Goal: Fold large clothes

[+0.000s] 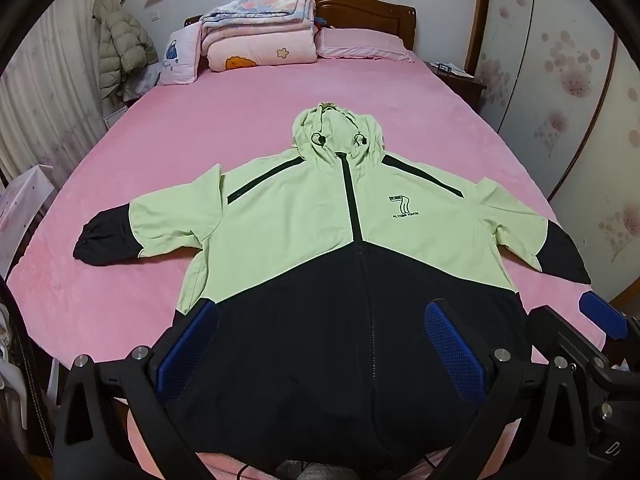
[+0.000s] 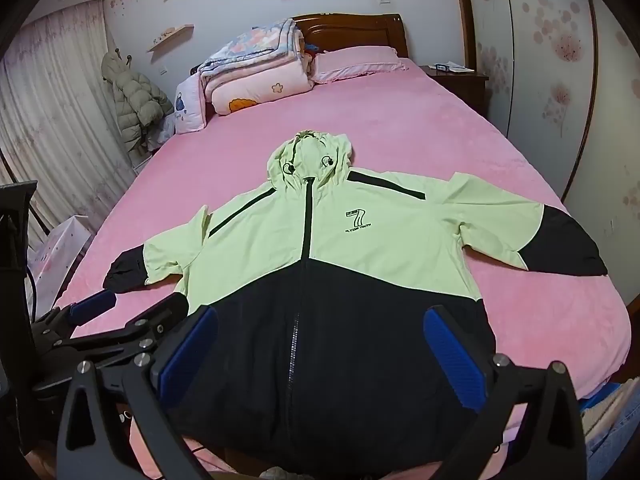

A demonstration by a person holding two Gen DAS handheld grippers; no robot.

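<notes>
A light green and black hooded zip jacket [image 1: 320,224] lies spread flat, front up, on the pink bed [image 1: 240,120], hood toward the headboard, sleeves out to both sides. It also shows in the right wrist view [image 2: 360,248]. My left gripper [image 1: 320,348] is open and empty, held above the jacket's black hem. My right gripper [image 2: 320,356] is open and empty above the same hem, to the right of the left one. The right gripper's blue pad [image 1: 604,314] shows at the left view's right edge. The left gripper [image 2: 120,316] shows at the right view's left.
Folded quilts [image 1: 260,28] and a pink pillow [image 1: 360,44] lie by the wooden headboard [image 1: 360,8]. A puffy coat [image 1: 120,44] hangs at the left wall. A nightstand [image 2: 456,76] stands at the right. A wardrobe [image 2: 560,60] runs along the right side.
</notes>
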